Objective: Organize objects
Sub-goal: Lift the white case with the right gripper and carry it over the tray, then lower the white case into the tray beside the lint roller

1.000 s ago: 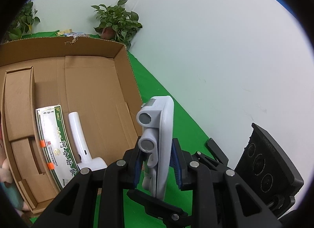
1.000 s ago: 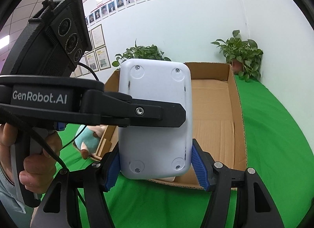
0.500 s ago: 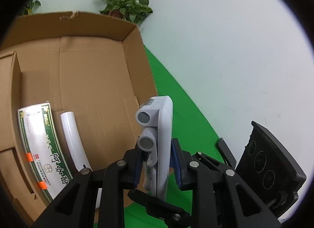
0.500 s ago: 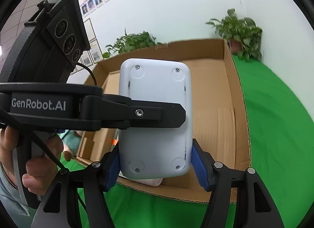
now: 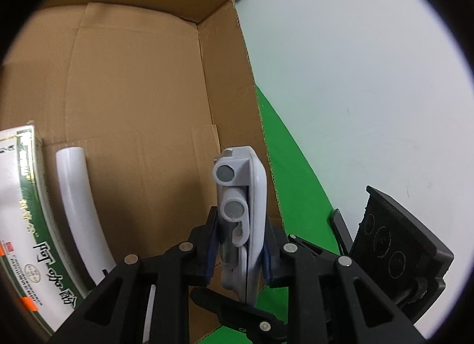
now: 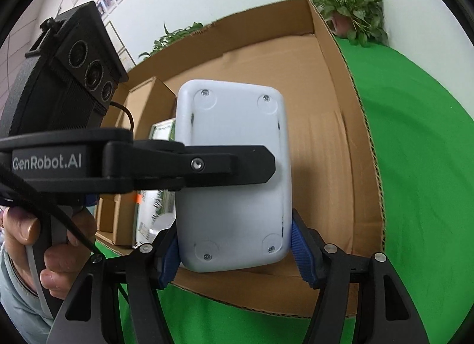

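Observation:
A white and grey plastic device point(image 5: 246, 210) is clamped edge-on in my left gripper point(image 5: 238, 252), which is shut on it. In the right wrist view the same device point(image 6: 234, 178) shows its flat white back with four screws. My right gripper point(image 6: 237, 252) has its blue pads against the device's two sides. The left gripper's black finger point(image 6: 189, 166) crosses the device's back. Both hold it over the near right corner of an open cardboard box point(image 5: 133, 83).
Inside the box lie a white curved tube point(image 5: 80, 204) and a green and white printed carton point(image 5: 26, 225) at the left. A potted plant point(image 6: 352, 3) stands behind the box. Green cloth point(image 6: 420, 172) covers the table to the right. White wall lies beyond.
Both grippers have moved forward and down with the device, from in front of the box to over its near right corner. The box now fills more of both views.

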`<state>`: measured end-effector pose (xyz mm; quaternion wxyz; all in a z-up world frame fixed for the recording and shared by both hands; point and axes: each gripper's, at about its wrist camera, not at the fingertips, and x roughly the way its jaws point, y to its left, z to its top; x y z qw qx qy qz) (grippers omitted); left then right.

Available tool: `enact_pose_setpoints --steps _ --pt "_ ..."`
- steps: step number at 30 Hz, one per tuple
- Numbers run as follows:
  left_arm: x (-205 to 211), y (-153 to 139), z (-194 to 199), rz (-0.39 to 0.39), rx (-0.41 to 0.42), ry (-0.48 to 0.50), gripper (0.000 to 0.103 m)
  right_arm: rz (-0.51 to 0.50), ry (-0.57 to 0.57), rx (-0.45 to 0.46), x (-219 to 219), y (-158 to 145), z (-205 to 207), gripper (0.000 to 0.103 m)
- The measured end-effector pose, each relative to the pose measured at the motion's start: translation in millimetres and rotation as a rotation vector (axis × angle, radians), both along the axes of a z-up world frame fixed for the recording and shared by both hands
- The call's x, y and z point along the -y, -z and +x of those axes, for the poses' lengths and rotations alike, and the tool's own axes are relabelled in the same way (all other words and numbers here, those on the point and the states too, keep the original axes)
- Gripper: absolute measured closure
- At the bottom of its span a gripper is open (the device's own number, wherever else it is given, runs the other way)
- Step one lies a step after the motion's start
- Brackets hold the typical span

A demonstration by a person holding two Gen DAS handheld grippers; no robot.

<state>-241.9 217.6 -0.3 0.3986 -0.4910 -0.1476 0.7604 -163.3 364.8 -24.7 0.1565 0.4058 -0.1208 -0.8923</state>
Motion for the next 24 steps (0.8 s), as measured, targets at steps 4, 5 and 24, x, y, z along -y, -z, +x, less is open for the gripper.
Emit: enact_pose_setpoints --steps 4,5,24 --pt "-3.1 7.0 -4.2 0.01 0.026 0.01 0.081 0.006 -0.016 0.016 -2.9 3.2 3.9 0.04" --pt "-3.2 7.6 -4.5 0.018 0.03 0.013 0.081 0.005 -0.015 0.019 -3.2 2.3 6.7 0.04" --pt "-1.2 44.7 3.3 -0.038 0.125 -0.06 0.08 0.1 0.025 0.007 -17.5 0.4 37.3 0.024"
